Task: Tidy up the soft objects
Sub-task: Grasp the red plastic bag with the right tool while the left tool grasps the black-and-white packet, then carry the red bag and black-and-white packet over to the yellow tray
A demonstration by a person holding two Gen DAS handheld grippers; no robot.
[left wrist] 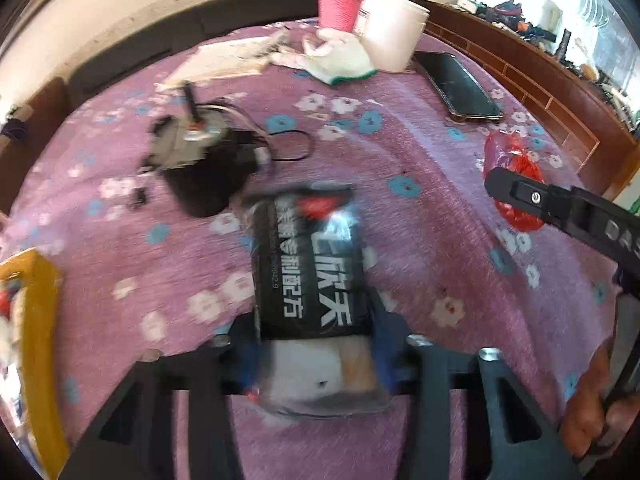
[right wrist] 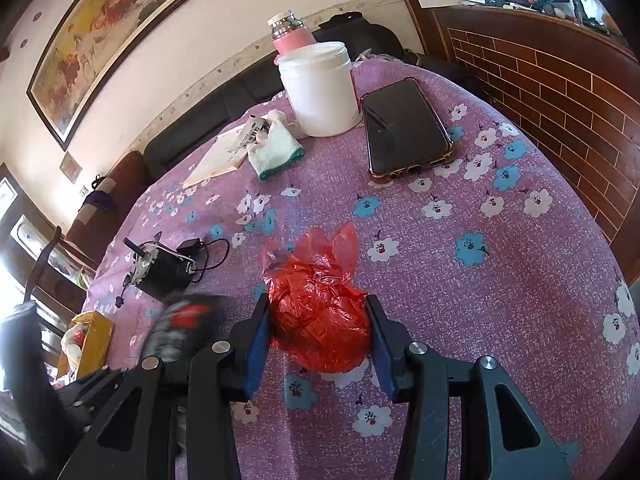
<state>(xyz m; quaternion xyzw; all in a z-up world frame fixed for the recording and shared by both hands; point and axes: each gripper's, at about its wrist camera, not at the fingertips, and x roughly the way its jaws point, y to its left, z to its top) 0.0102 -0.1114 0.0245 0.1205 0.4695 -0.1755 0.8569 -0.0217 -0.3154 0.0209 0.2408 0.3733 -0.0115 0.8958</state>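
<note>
My left gripper (left wrist: 316, 344) is shut on a black soft packet (left wrist: 308, 268) with white Chinese lettering and holds it over the purple flowered tablecloth (left wrist: 400, 152); the view is blurred by motion. The packet shows blurred in the right wrist view (right wrist: 180, 328). My right gripper (right wrist: 318, 336) has its blue pads on both sides of a crumpled red plastic bag (right wrist: 320, 312) lying on the cloth, closed against it. The bag (left wrist: 516, 176) and a right finger (left wrist: 532, 200) also show in the left wrist view.
A white jar (right wrist: 320, 88), a pink flask (right wrist: 290, 36), a phone (right wrist: 404, 128), a white glove (right wrist: 276, 148) and a paper pad (right wrist: 220, 156) lie at the far side. A black device with cable (right wrist: 164, 268) sits left. A yellow box (right wrist: 88, 340) stands at the left edge.
</note>
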